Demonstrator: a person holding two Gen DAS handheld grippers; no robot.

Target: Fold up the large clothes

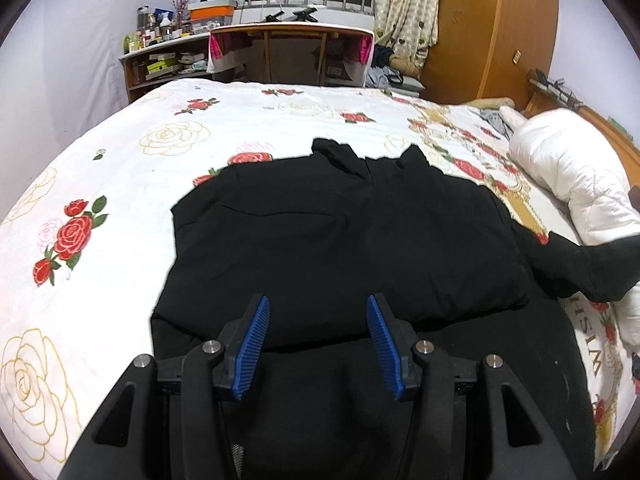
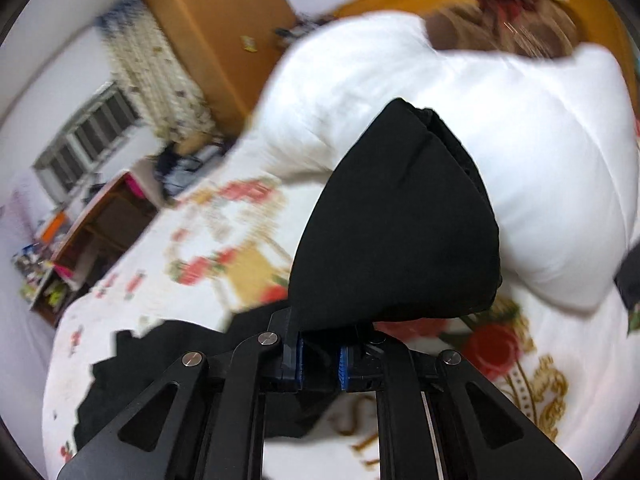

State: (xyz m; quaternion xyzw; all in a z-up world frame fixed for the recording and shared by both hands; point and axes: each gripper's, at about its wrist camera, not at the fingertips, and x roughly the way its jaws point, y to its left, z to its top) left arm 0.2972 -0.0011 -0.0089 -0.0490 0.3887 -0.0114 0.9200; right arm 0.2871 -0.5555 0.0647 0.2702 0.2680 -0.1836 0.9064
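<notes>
Across the room's middle spreads a bed (image 1: 224,120) under a white sheet printed with red and cream roses. On the bed's right side lies a puffy white duvet (image 1: 568,168), bunched into a roll; the right wrist view shows it filling the upper right, blurred. Beyond the bed's far edge stand a wooden desk (image 1: 292,30) and a tall wooden wardrobe (image 1: 492,28), with a patterned curtain (image 1: 404,4) between them.

Spread flat on the sheet is the black garment (image 1: 344,240), partly folded, its collar end toward the desk and one sleeve (image 1: 580,268) trailing off to the right toward the duvet.

Low over the garment's near hem hangs the left gripper (image 1: 318,308), pointing level toward the collar, its blue-padded jaws spread wide with nothing between them.

The right gripper (image 2: 320,354) is tilted sideways and raised off the bed, its jaws pinched together on a bunch of the garment's black cloth, which balloons up in front of the lens against the duvet.
</notes>
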